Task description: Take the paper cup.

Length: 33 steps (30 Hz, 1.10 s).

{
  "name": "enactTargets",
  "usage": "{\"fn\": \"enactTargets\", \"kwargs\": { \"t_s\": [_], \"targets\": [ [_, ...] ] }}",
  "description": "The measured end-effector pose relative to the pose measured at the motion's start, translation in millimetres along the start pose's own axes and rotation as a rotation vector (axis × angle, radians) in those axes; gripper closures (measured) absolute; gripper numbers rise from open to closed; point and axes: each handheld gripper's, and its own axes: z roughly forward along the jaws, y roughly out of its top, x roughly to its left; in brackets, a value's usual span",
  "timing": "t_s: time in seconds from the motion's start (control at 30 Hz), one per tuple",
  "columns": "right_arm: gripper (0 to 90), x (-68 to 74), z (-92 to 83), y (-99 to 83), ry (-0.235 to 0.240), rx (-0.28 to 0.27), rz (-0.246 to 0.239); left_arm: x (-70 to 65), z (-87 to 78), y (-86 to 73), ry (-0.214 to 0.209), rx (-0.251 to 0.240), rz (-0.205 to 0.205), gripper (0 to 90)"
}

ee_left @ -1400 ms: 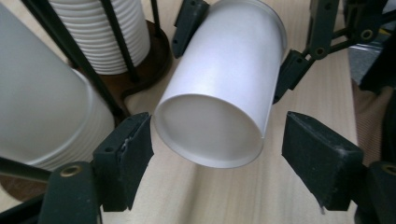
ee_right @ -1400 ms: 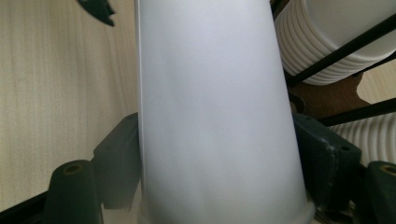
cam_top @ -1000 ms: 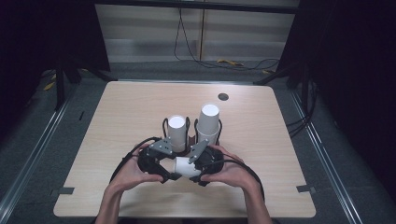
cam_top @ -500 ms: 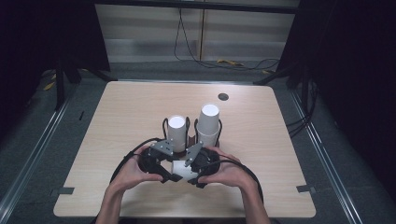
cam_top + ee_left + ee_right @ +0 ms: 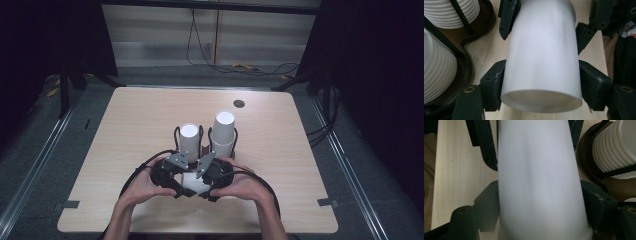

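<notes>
Gripping, seemingly, 1 white cup (image 5: pixel 541 55)

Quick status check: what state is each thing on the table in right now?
White cup: lying on its side, gripped from both ends.
Left gripper: shut on the cup.
Right gripper: shut on the cup.
Left cup stack: upright in the holder.
Right cup stack: upright, taller.

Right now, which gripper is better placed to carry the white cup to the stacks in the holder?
Probably right: both grippers clamp the lying white cup, but the right gripper sits nearer the taller stack.
</notes>
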Motion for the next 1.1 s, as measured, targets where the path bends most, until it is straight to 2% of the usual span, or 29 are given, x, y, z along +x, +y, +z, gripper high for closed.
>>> {"fn": "enactTargets", "kwargs": {
  "t_s": [0.03, 0.1, 0.23, 0.4, 0.53, 0.67, 0.7, 0.97, 1.1],
  "targets": [
    [24.4, -0.2, -0.2, -0.1, 0.004, -0.008, 0.002, 0.8, 0.8, 0.4, -0.002, 0.003, -0.022, 29.4],
    [24.3, -1.4, -1.1, -0.9, -0.001, -0.019, 0.011, 1.6, 3.0, -0.2, -0.003, -0.008, -0.030, 29.2],
    [24.1, -1.8, -0.6, -3.2, 0.014, -0.023, 0.011, 0.5, 3.9, -1.1, -0.014, -0.009, -0.027, 31.0],
    [23.0, -1.5, 0.8, -5.1, 0.016, -0.036, 0.003, -1.4, 5.1, -1.3, -0.008, -0.012, -0.027, 32.2],
    [19.3, -1.1, 1.0, -6.2, 0.001, -0.038, 0.018, -1.5, 2.9, -1.6, -0.002, -0.028, -0.027, 32.7],
    [16.1, -2.5, -0.8, -9.5, -0.027, -0.065, 0.023, -2.0, 0.6, -2.4, 0.006, -0.048, -0.040, 32.6],
    [15.4, -1.7, -2.2, -12.4, -0.034, -0.074, 0.051, -3.3, -0.5, -2.2, 0.025, -0.049, -0.040, 32.5],
    [14.6, -2.0, -4.6, -25.7, -0.049, -0.132, 0.107, -3.4, -3.5, -5.8, 0.035, -0.067, -0.046, 32.5],
    [14.2, -1.5, -4.4, -31.8, -0.056, -0.143, 0.132, -5.1, -5.5, -6.8, 0.042, -0.086, -0.057, 32.5]
  ]
}}
